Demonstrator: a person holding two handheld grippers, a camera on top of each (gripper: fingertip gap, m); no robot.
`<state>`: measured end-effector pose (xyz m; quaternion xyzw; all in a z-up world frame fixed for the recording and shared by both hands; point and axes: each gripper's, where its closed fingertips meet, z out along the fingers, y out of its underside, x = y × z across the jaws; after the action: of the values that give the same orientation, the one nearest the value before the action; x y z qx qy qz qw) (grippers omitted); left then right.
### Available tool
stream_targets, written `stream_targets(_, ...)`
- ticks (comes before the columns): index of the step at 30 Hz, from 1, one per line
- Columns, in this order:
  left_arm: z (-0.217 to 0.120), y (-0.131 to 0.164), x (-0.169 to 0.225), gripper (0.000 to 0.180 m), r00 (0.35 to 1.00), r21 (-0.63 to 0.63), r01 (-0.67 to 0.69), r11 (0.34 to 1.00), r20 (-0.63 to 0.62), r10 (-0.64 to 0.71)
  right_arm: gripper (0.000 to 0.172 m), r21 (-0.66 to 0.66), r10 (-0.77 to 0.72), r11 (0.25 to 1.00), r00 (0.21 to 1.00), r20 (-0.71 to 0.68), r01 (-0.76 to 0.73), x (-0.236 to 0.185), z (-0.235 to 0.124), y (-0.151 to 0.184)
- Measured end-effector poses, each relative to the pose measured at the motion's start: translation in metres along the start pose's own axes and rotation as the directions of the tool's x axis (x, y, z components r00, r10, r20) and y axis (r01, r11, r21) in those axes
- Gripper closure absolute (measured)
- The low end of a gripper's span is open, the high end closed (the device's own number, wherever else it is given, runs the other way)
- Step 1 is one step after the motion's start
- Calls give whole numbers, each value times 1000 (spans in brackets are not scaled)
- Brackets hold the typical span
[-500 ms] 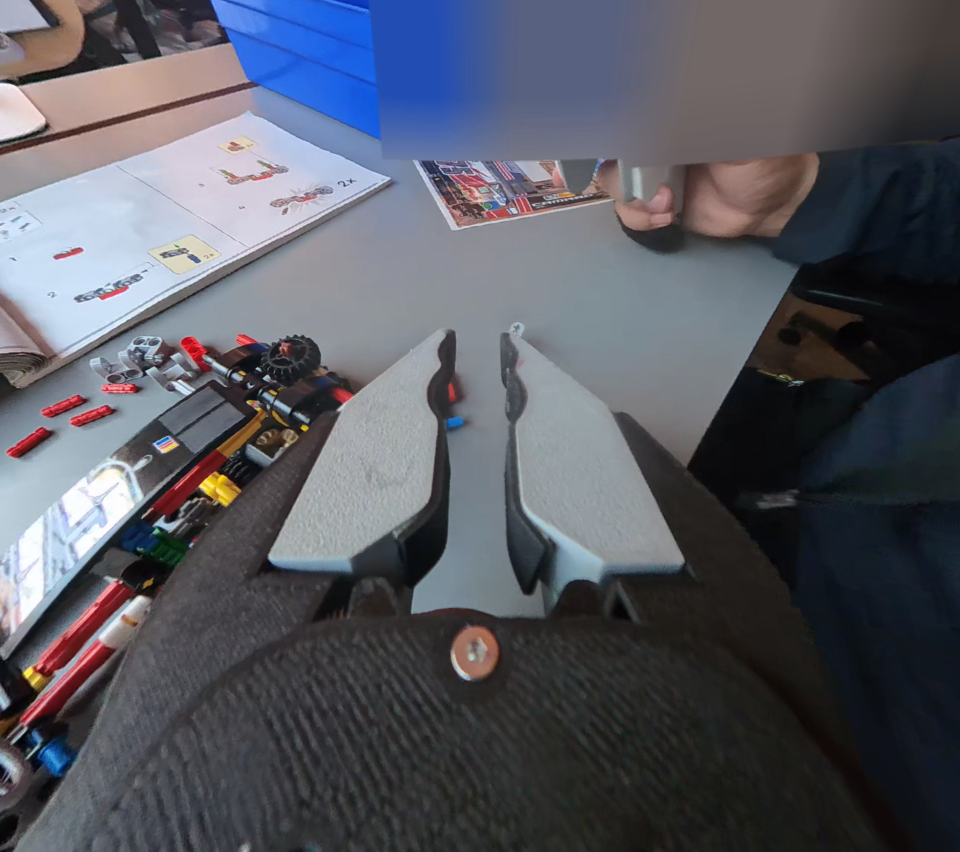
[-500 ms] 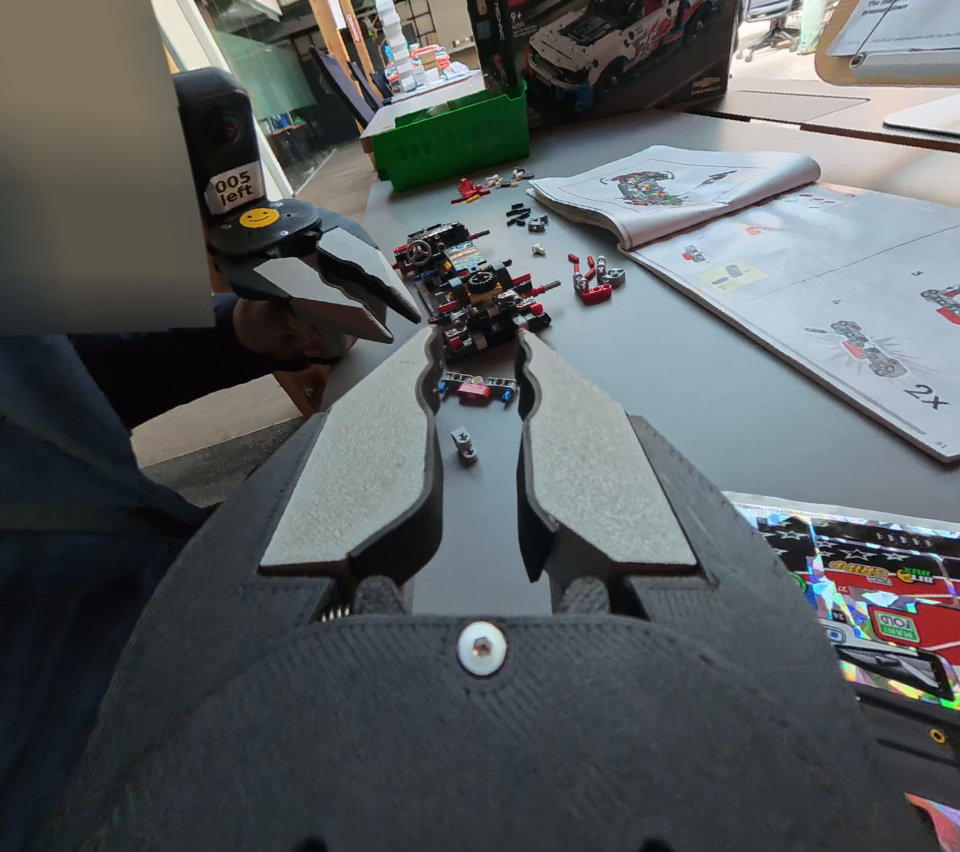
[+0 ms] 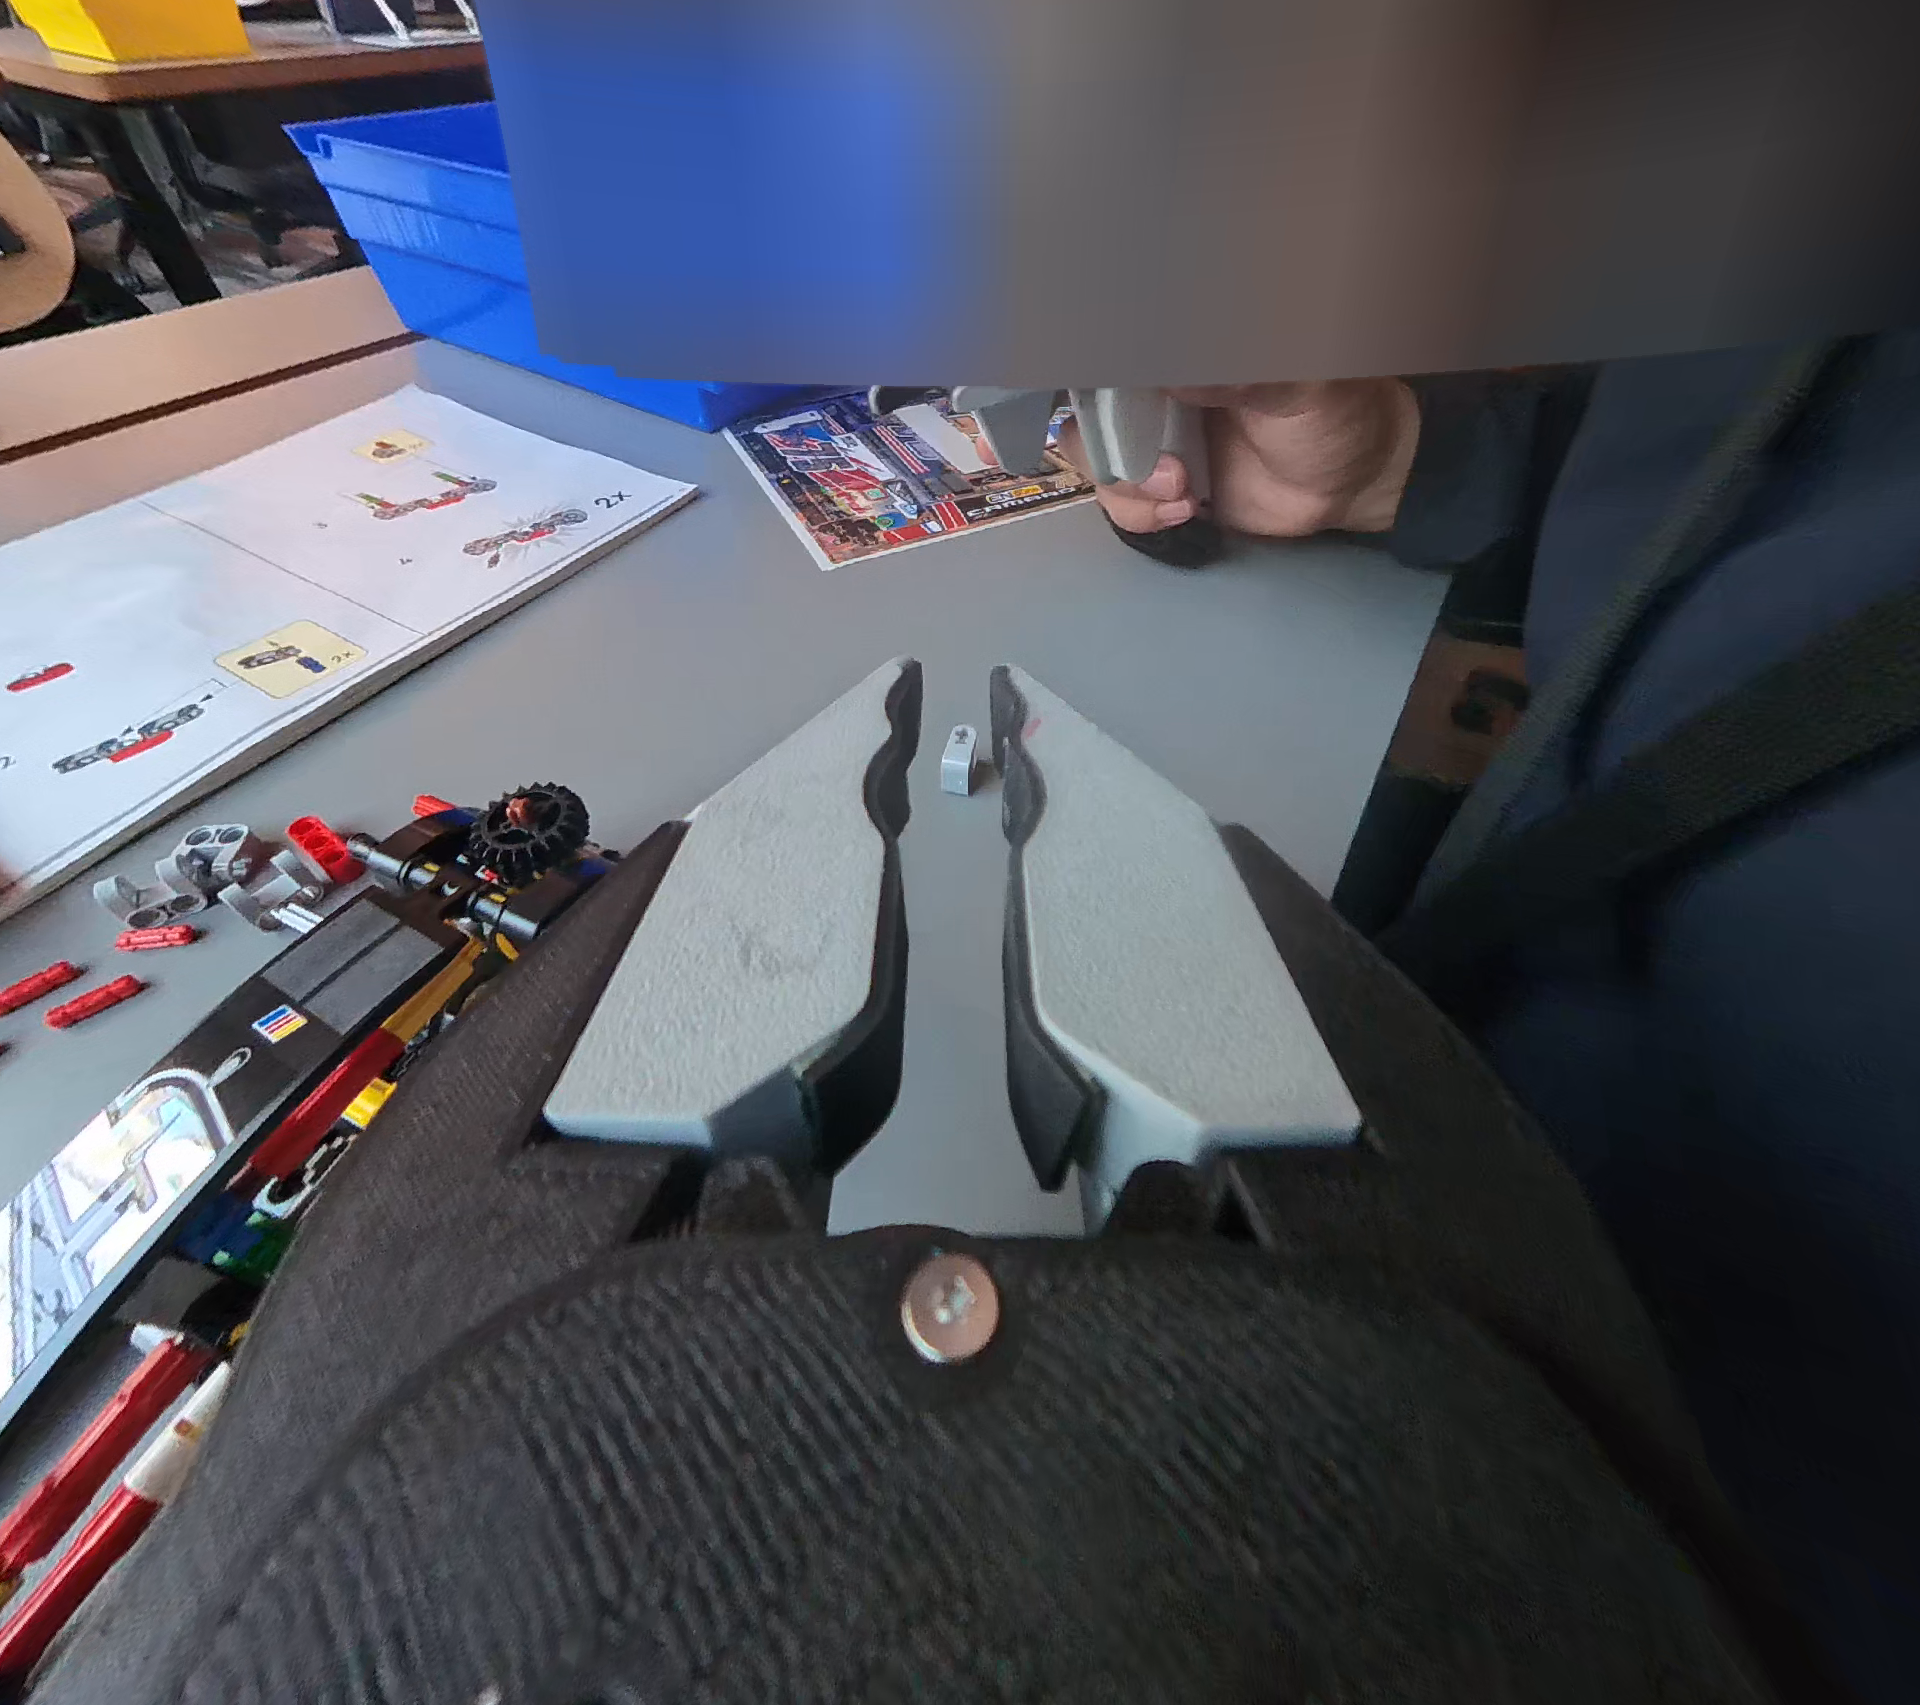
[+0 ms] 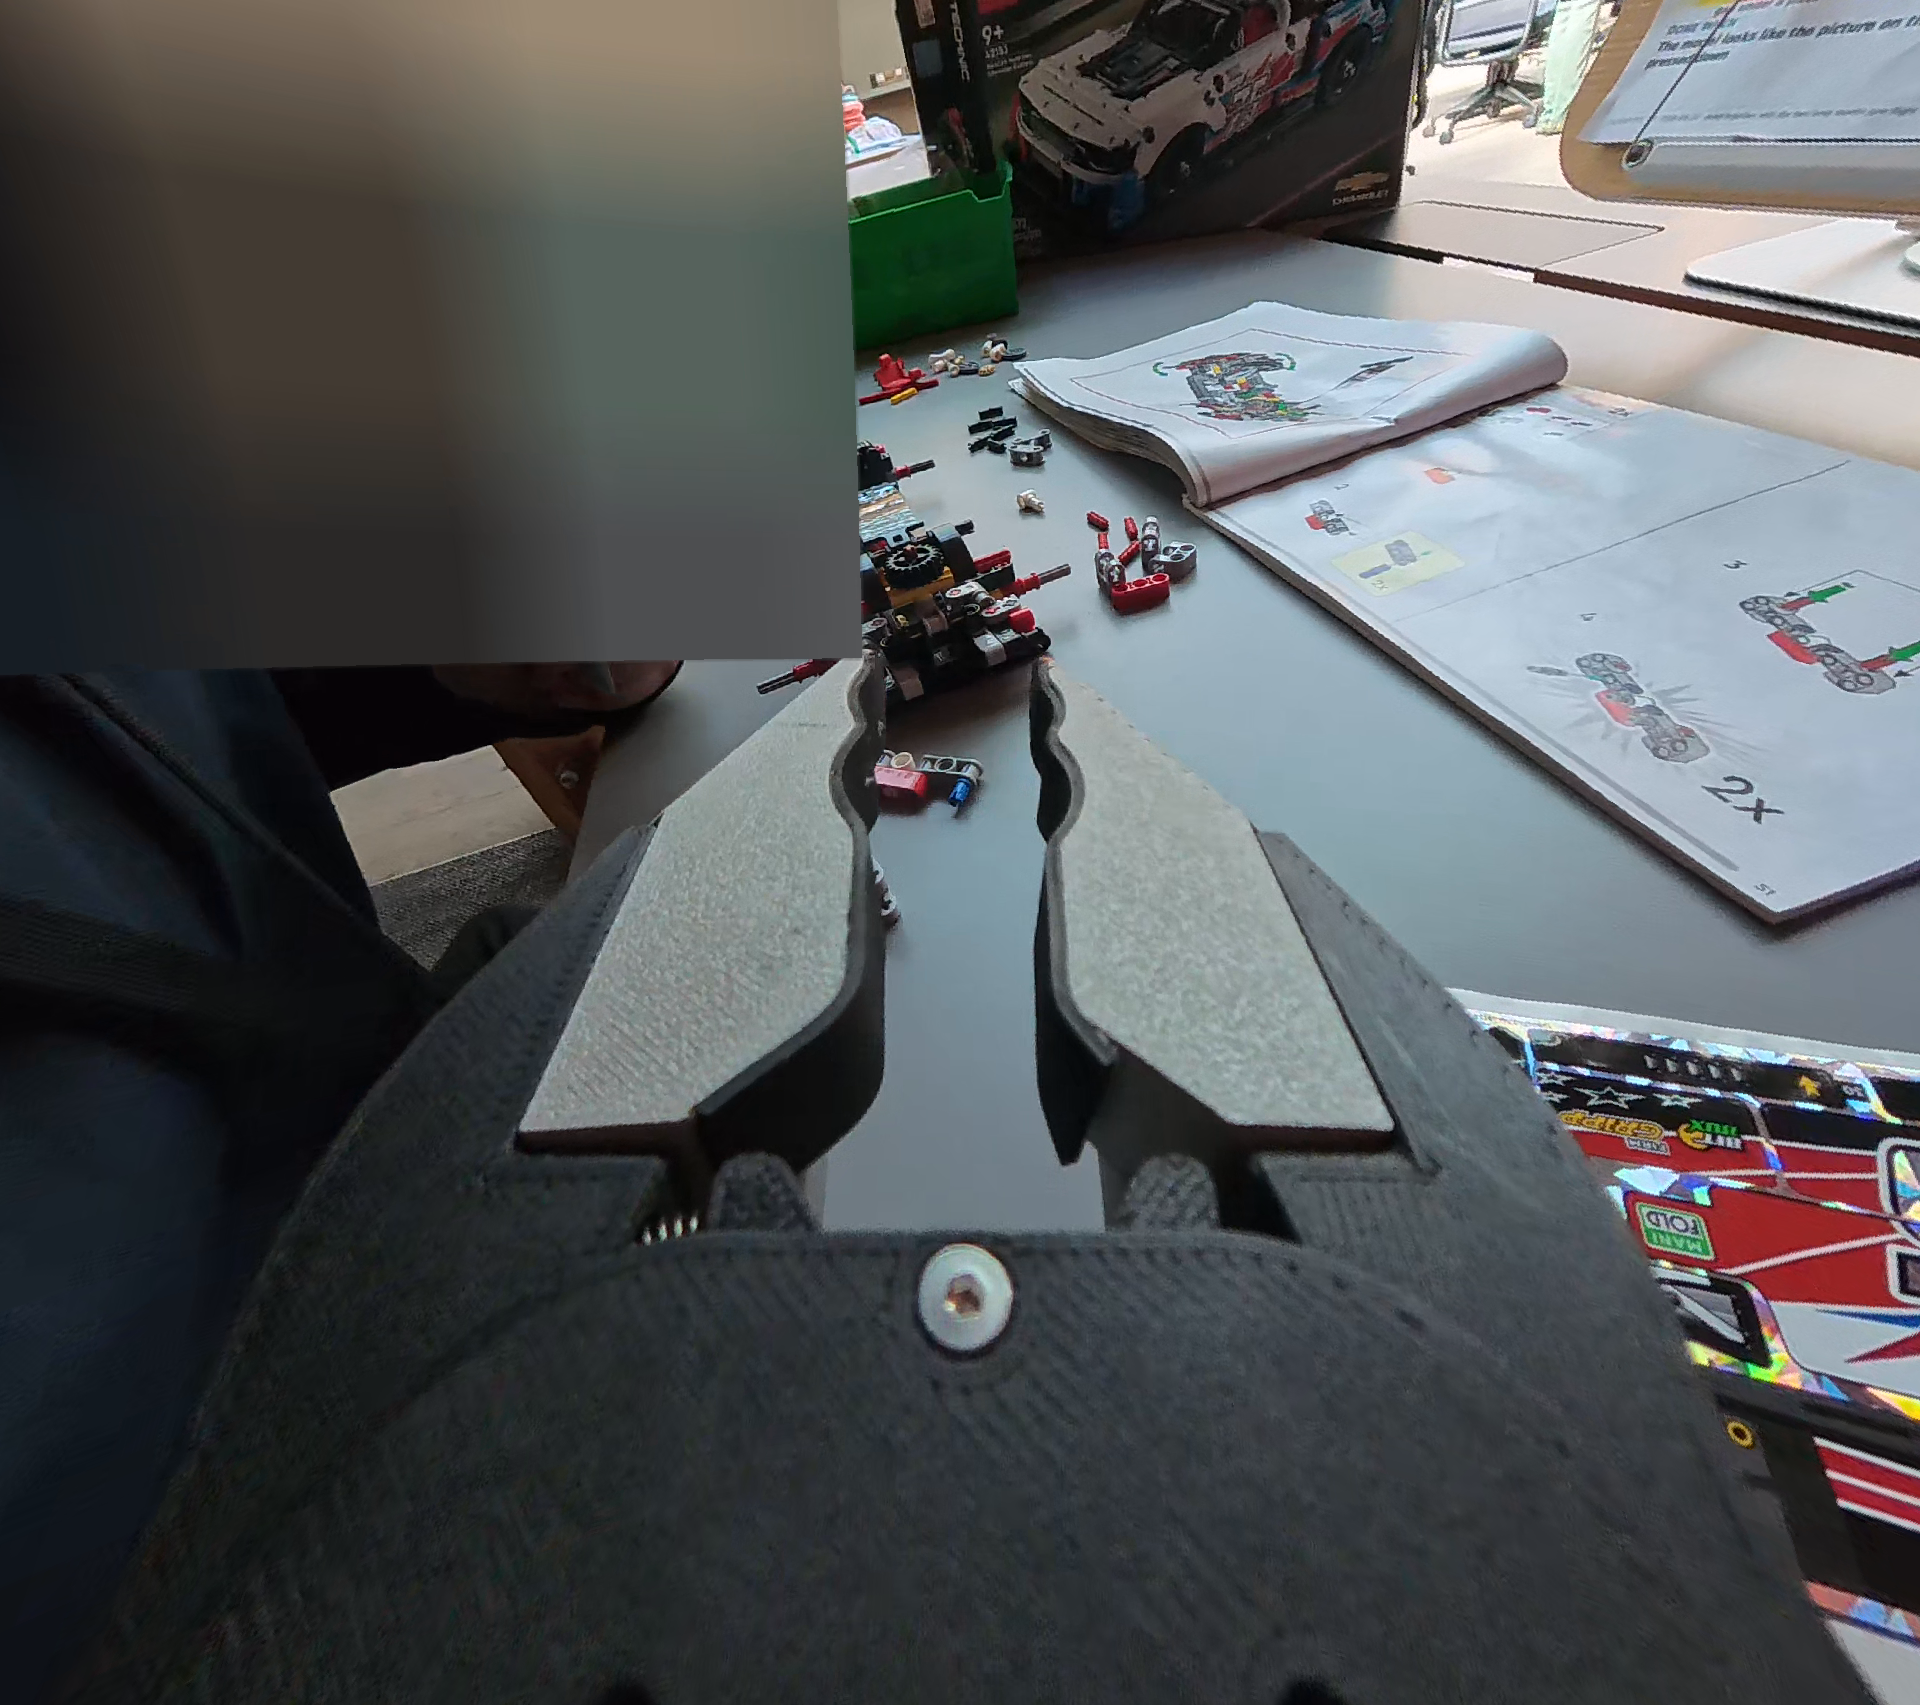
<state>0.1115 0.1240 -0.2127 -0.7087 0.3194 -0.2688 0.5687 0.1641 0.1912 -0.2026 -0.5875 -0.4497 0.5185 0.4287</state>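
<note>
Overhead, wooden beams; below, grey table (image 4: 1299, 824) strewn with brick parts (image 4: 1138, 564).

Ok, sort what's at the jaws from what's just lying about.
At the jaws:
- left gripper: grey piece stands on the table between open jaws, not clamped
- right gripper: open, red-and-grey assembly just ahead, chassis beyond

Lying about:
- booklet
- sticker sheet
- box
- green bin
- blue bin
- loose pins
</note>
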Motion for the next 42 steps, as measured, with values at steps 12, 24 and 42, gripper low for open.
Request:
stream_targets(12, 3, 5, -7, 170, 997, -42, -18, 999, 78, 21, 147, -71, -101, 992, 995, -10, 101, -10, 3, 10)
stream_targets(24, 7, 14, -14, 168, 989, -103, -11, 995, 143, 25, 146, -114, -175, 979, 984, -31, 171, -11, 7, 16)
stream_targets(42, 12, 26, -22, 166, 979, -194, -3, 981, 201, 43, 147, -243, -173, 955, 985, 1, 169, -4, 22, 32)
